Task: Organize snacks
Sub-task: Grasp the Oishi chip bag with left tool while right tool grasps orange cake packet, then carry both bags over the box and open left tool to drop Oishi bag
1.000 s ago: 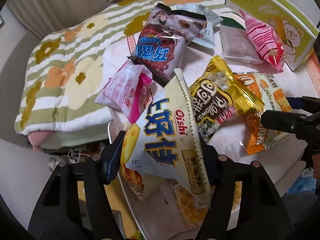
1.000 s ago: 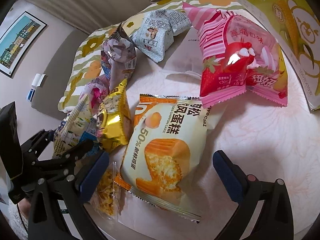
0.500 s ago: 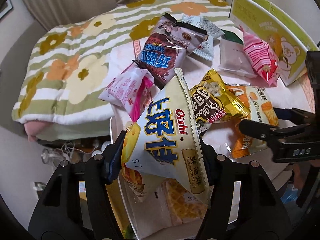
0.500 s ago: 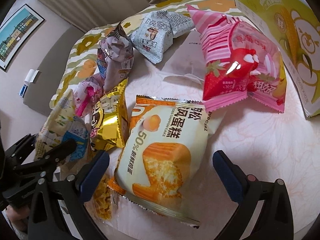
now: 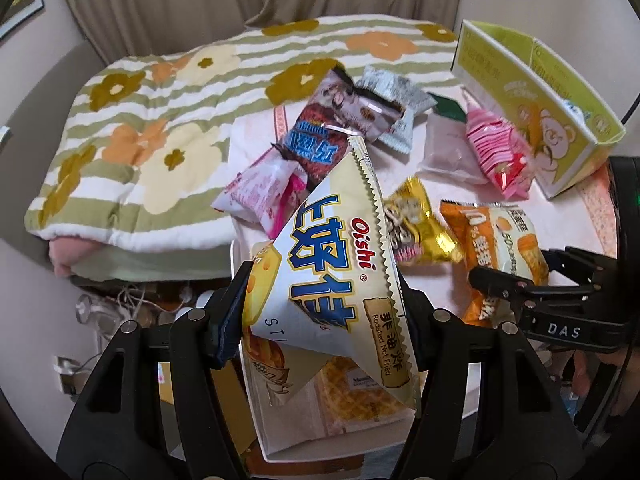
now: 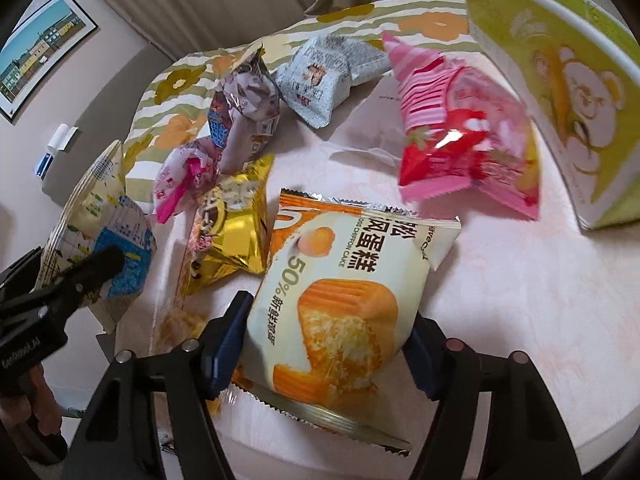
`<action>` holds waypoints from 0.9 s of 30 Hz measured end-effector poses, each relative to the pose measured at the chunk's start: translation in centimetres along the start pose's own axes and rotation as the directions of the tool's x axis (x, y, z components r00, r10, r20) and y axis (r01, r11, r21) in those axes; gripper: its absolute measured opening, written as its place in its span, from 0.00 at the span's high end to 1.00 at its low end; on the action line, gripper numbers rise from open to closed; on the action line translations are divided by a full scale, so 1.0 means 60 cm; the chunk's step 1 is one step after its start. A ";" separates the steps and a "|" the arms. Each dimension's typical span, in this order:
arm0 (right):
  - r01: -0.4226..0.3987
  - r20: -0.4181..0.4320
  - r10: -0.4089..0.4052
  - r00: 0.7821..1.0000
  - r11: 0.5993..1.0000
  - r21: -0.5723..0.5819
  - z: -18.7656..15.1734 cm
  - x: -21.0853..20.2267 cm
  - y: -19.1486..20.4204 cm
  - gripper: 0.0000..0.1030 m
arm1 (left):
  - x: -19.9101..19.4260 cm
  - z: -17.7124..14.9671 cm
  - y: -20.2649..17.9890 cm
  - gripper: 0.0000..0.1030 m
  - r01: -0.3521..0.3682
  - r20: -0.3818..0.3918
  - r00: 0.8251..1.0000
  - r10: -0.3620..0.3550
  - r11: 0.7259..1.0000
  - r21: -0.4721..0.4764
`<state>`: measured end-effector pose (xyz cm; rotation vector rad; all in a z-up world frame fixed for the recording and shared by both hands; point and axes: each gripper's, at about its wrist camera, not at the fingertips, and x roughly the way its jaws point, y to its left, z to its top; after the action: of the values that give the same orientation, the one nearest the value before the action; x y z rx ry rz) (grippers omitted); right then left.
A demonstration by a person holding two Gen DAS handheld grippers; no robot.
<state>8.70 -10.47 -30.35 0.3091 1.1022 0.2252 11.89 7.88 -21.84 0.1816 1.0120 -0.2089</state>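
My left gripper (image 5: 324,300) is shut on a cream Oishi chip bag (image 5: 340,264) and holds it above a white bin (image 5: 304,444) that has waffle packs in it. The bag also shows in the right wrist view (image 6: 100,232). My right gripper (image 6: 326,340) is shut on the orange chiffon cake pack (image 6: 344,292), which lies on the pale table (image 6: 520,300). That pack and the right gripper show at the right of the left wrist view (image 5: 508,248).
A gold pack (image 6: 232,232), a pink candy bag (image 6: 184,176), a brown sponge-cake pack (image 6: 240,108), a grey pack (image 6: 324,76) and a pink strawberry pack (image 6: 460,140) lie on the table. A green bear box (image 6: 560,80) stands at the right. A flowered quilt (image 5: 160,128) lies behind.
My right gripper has closed from wide open onto the chiffon cake pack. My left gripper has pulled back and up with the Oishi bag.
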 end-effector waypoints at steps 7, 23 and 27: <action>0.009 0.081 -0.009 0.997 1.000 -0.005 -0.005 -0.082 0.006 0.37 | -0.057 0.018 -0.016 0.42 0.018 0.063 0.998 -0.018 1.000 -0.003; 0.049 0.311 -0.030 0.950 0.997 -0.054 0.106 -0.285 -0.097 0.37 | -0.150 0.189 -0.150 0.42 0.053 0.240 0.969 -0.062 0.998 0.044; 0.066 0.336 -0.031 0.941 0.994 -0.092 0.147 -0.326 -0.160 0.37 | -0.150 0.249 -0.219 0.42 0.070 0.274 0.959 -0.076 0.997 0.031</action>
<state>8.38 -27.06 -13.71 0.2181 0.7582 0.1767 16.18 -7.68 -7.13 0.1297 0.7399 -0.3032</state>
